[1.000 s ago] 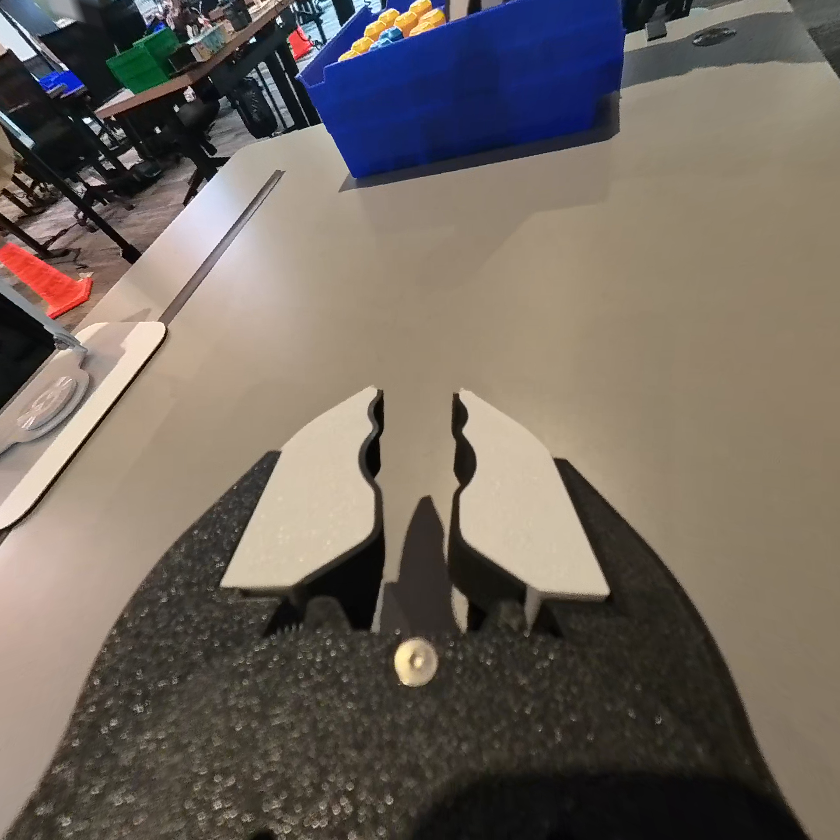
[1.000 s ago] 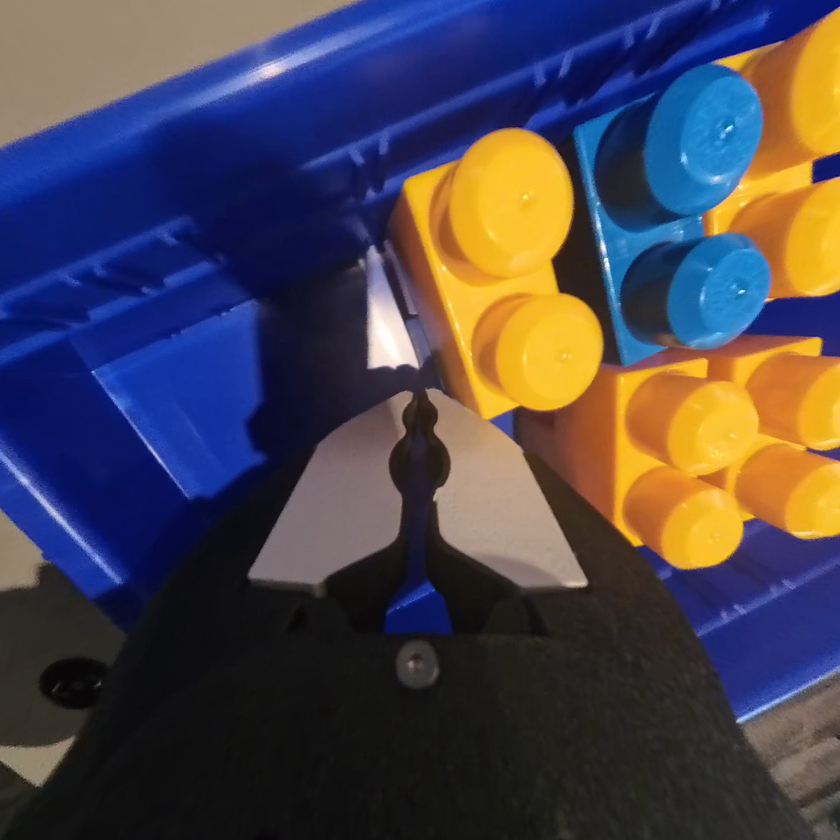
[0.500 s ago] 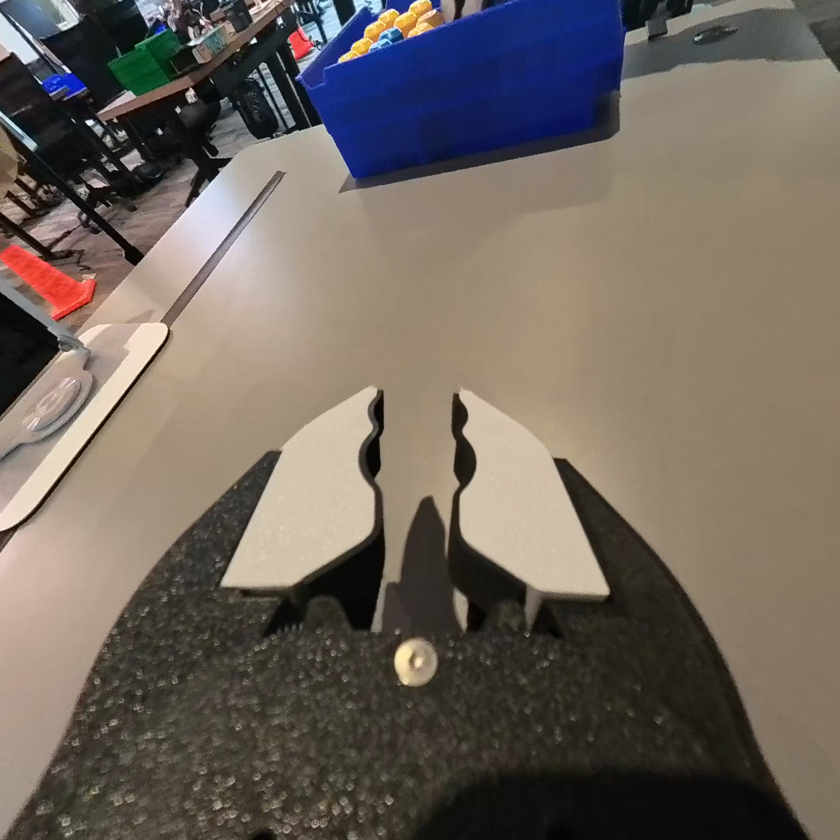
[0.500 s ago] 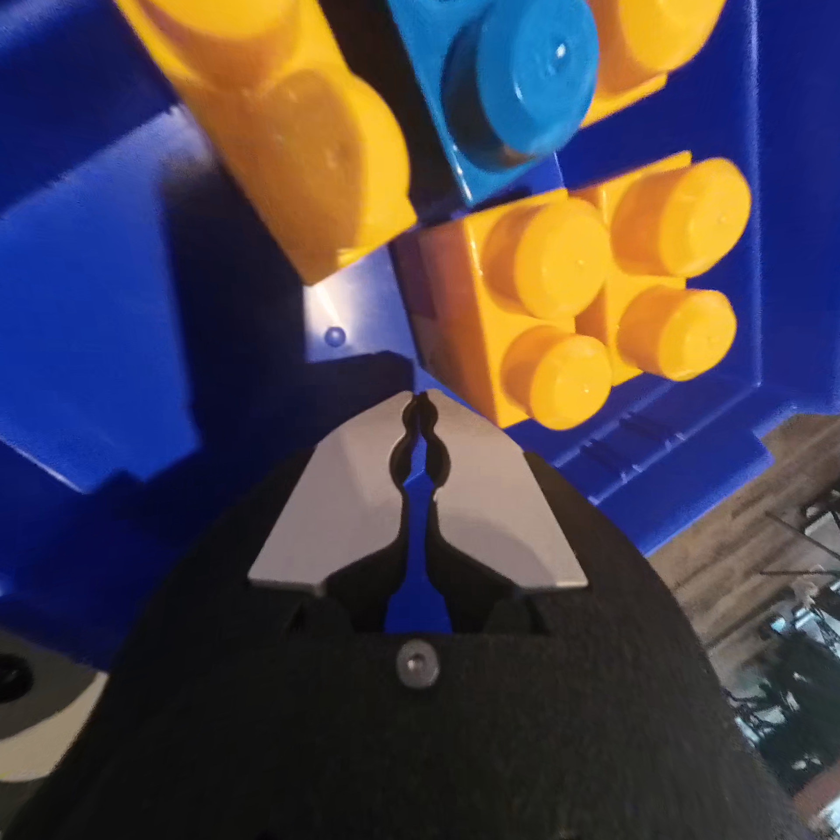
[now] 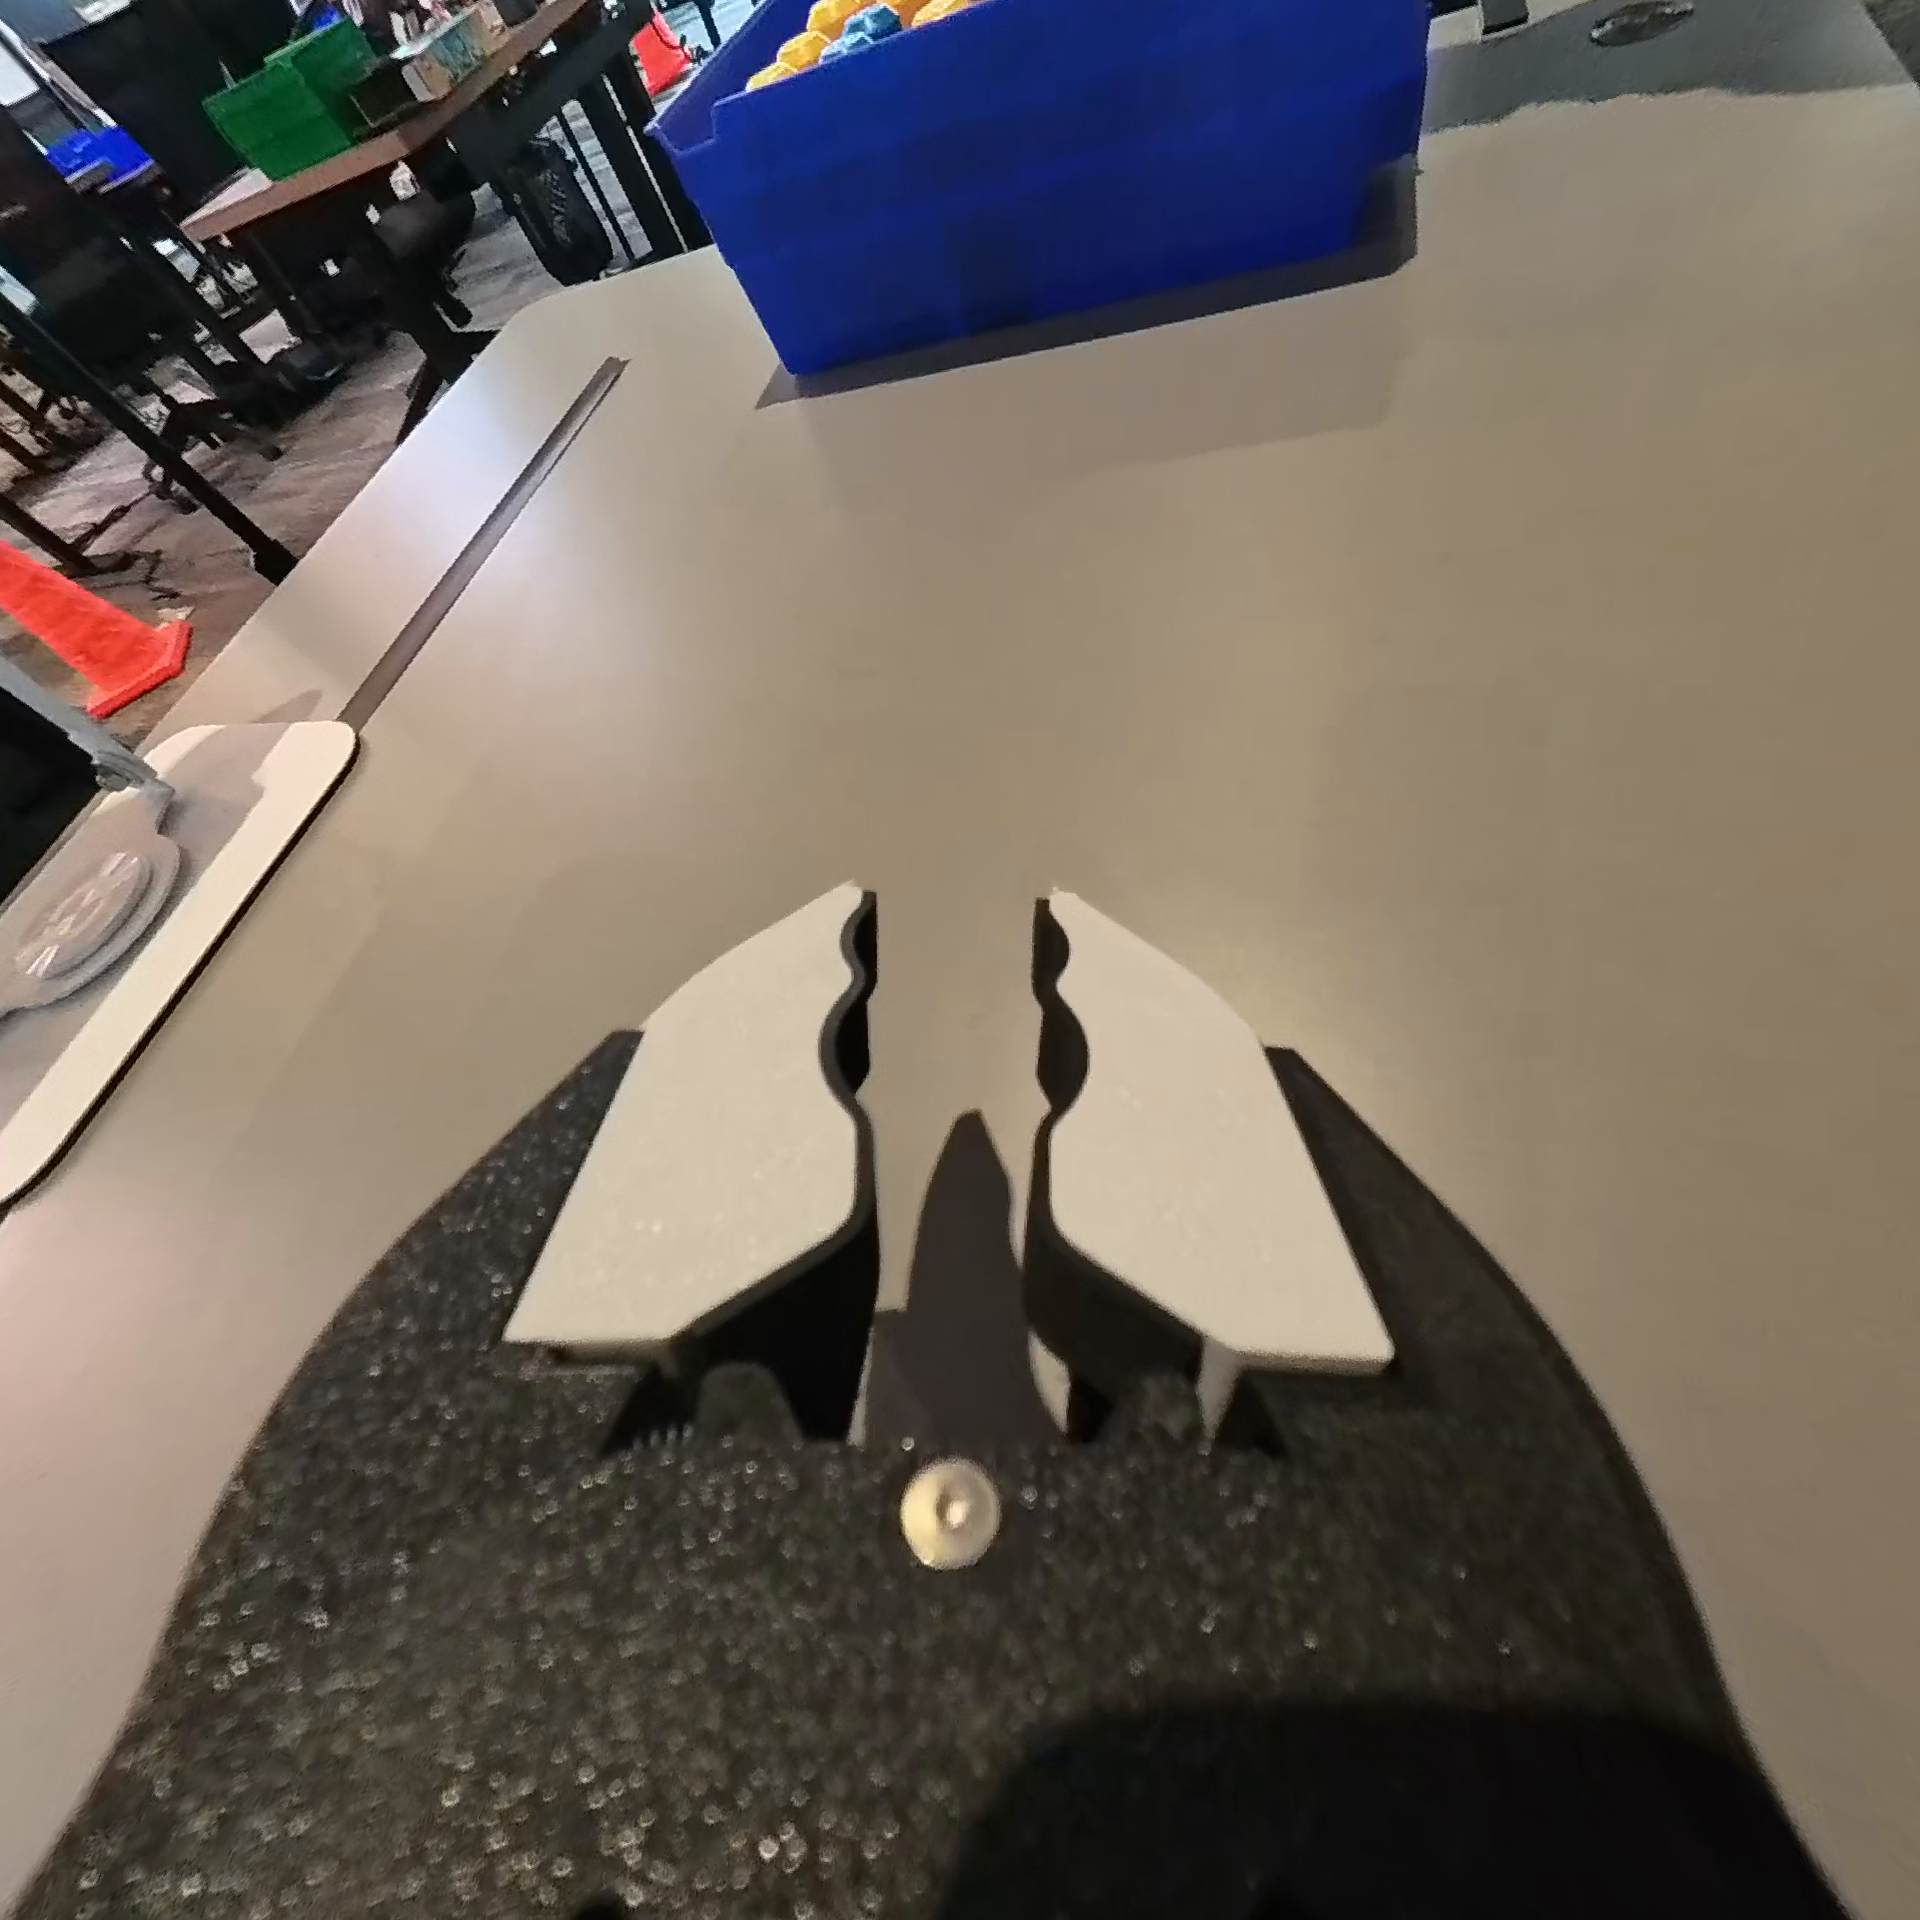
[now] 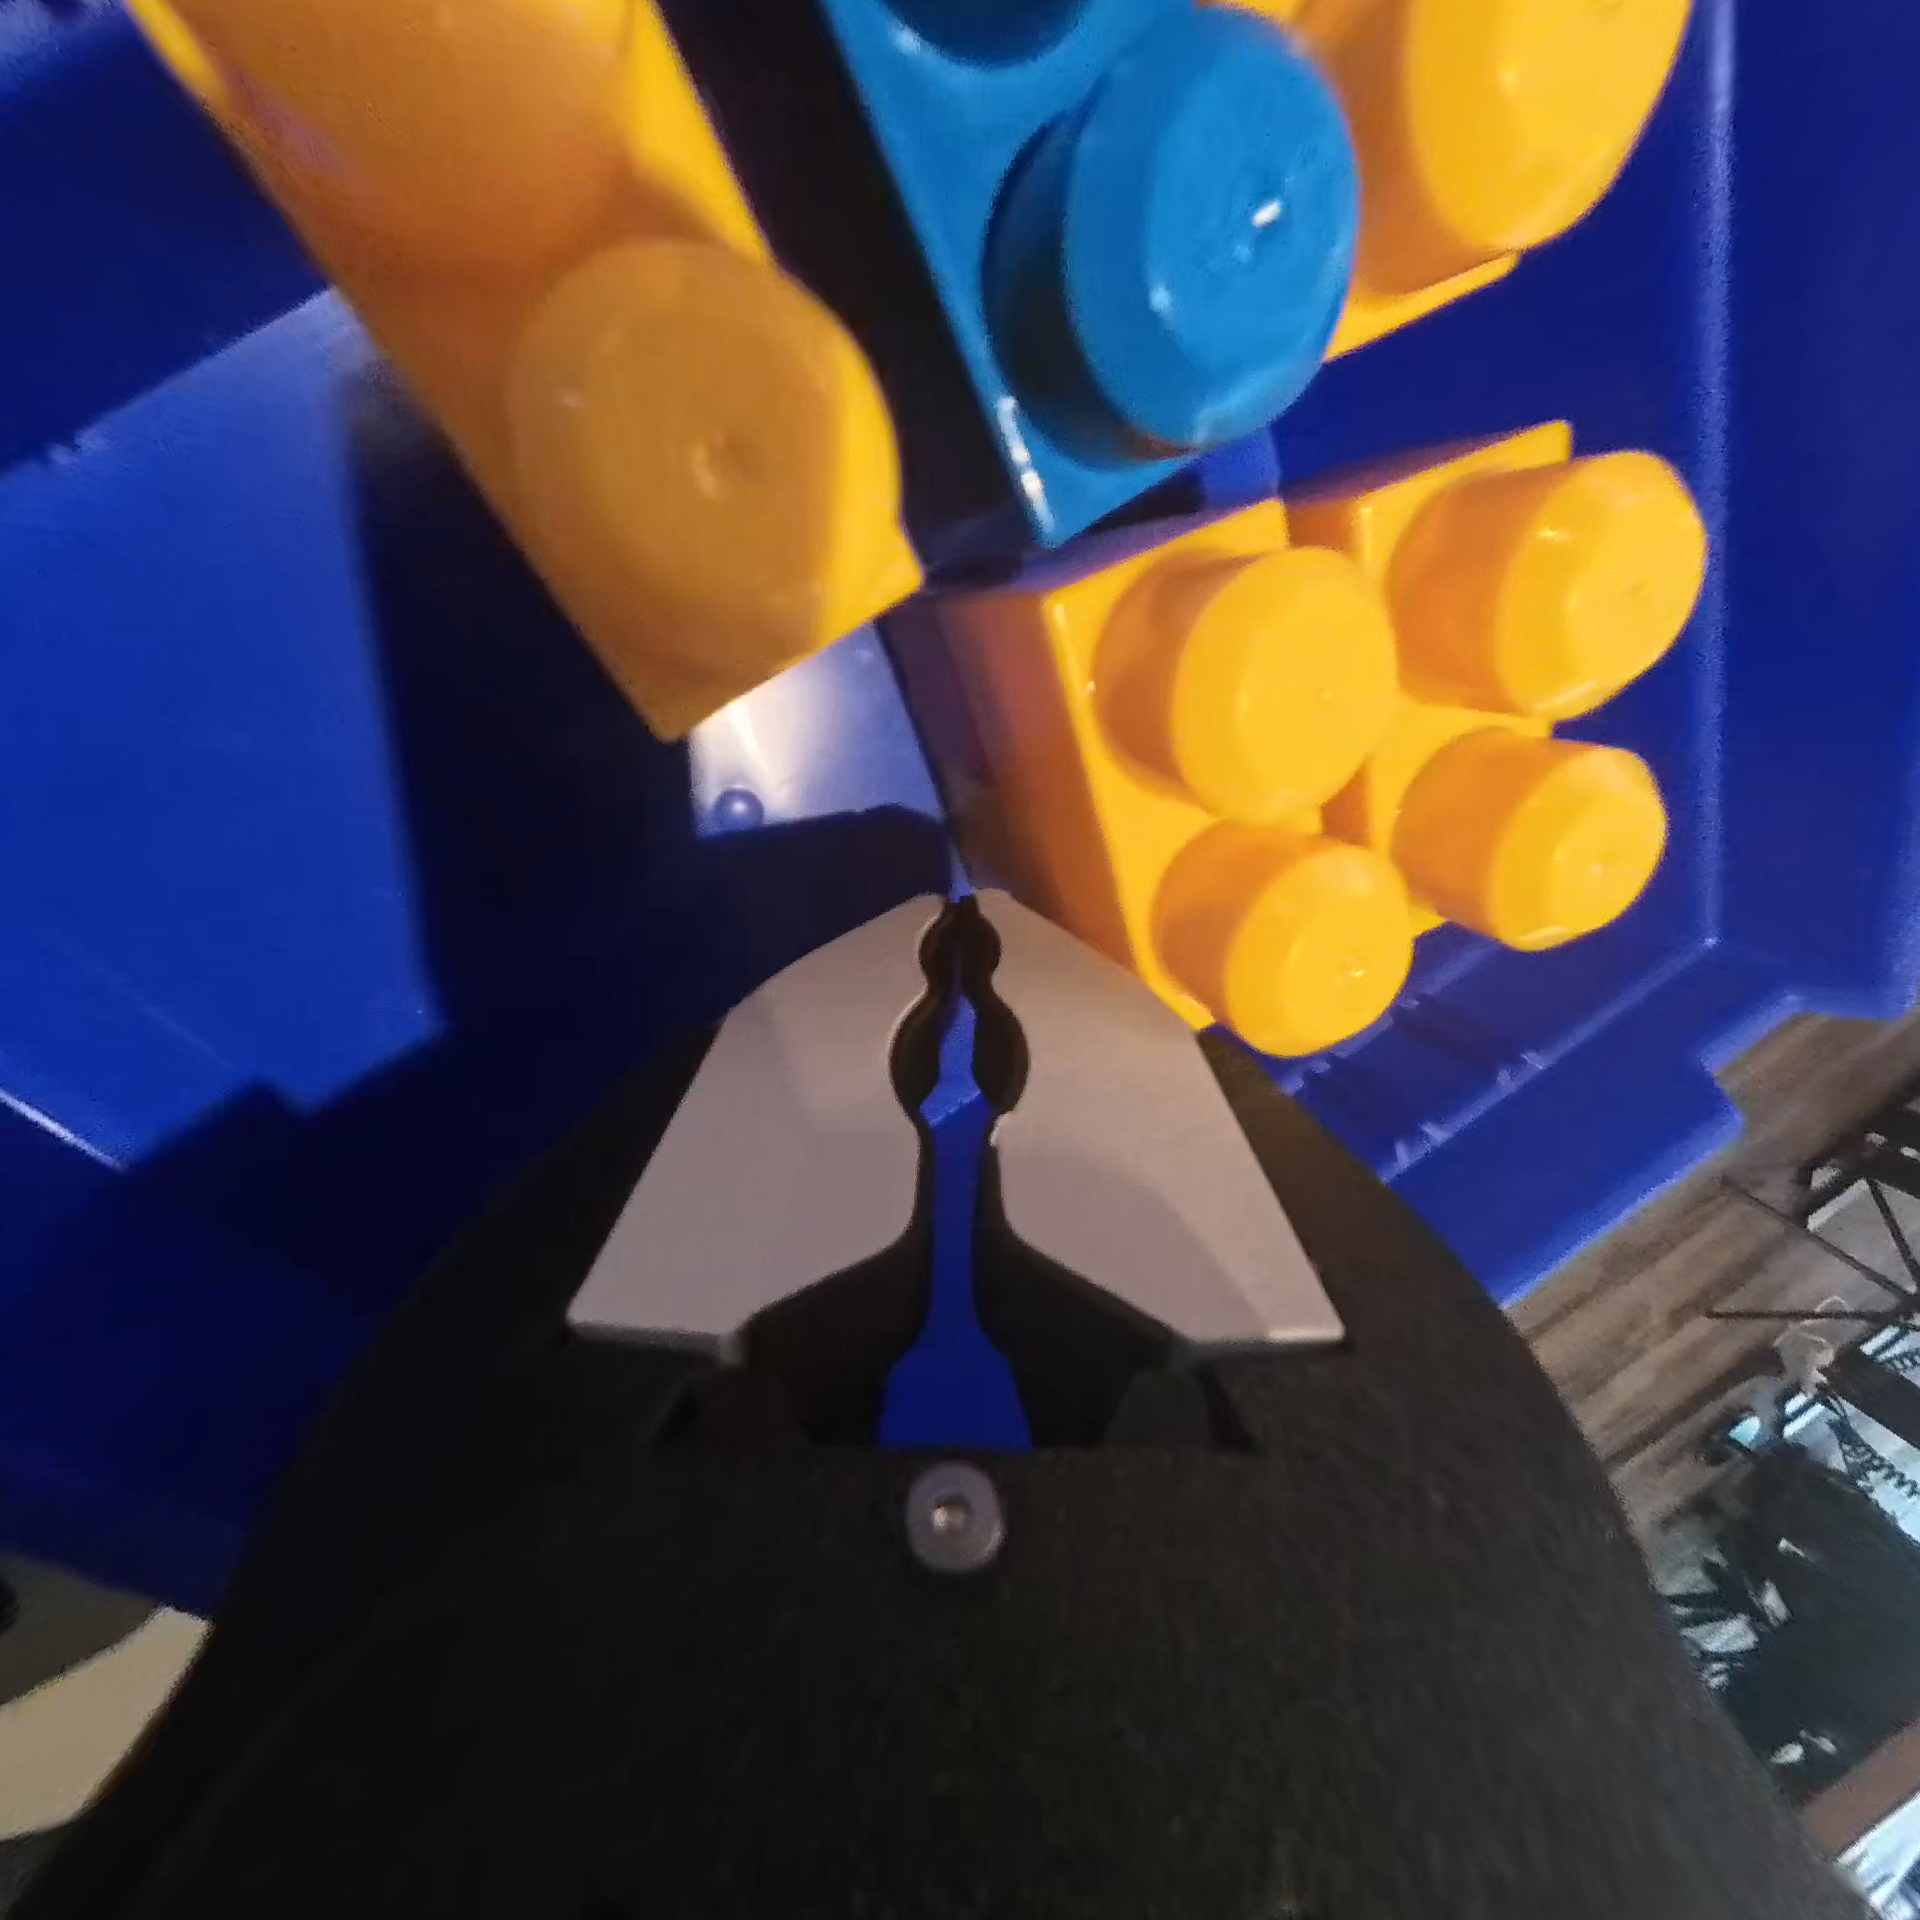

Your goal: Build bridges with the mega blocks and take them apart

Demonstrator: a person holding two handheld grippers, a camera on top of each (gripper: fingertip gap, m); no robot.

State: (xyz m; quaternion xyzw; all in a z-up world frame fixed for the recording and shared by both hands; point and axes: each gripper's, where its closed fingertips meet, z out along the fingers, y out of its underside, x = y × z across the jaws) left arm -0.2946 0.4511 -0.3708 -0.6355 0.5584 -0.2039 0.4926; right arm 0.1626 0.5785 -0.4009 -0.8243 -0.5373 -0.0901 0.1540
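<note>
Inside the unlabelled blue bin (image 6: 260, 675), the right gripper (image 6: 961, 914) is clenched empty; left gripper (image 5: 956, 899) spread.

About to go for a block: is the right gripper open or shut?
Shut and empty. The right gripper has its jaws meeting at the tips, nothing between them, just short of the yellow block in the blue bin.

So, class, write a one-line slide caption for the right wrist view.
Right gripper, shut and empty, hovers inside the blue bin beside yellow blocks and a blue block.
</note>
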